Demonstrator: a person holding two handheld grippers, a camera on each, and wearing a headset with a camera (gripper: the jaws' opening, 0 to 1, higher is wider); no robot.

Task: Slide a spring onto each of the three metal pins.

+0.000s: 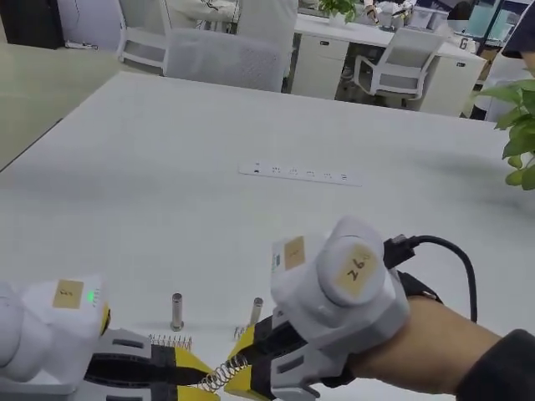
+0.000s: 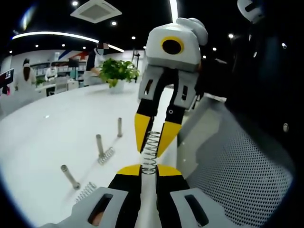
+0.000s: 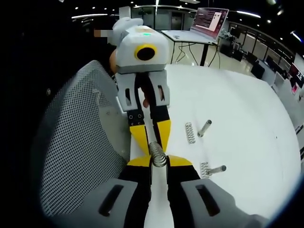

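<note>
One spring [image 1: 221, 373] hangs over the table's near edge, with my left gripper [image 1: 199, 381] shut on one end and my right gripper [image 1: 244, 366] shut on the other. In the left gripper view the spring [image 2: 150, 153] runs from my left gripper [image 2: 149, 168] up to the right gripper [image 2: 152, 141]. In the right gripper view its coil [image 3: 157, 153] sits at my right gripper [image 3: 159, 162], facing the left gripper [image 3: 152, 138]. Three upright pins [image 2: 119, 127] [image 2: 99, 145] [image 2: 70, 175] stand bare on the white table. Loose springs [image 2: 106, 155] [image 2: 85, 191] lie beside two of them.
A white power strip [image 1: 299, 174] lies mid-table. A green plant [image 1: 522, 134] is at the right edge. Office chairs [image 1: 393, 67] and desks stand beyond the table. A grey mesh chair back [image 3: 76, 142] is close behind the grippers.
</note>
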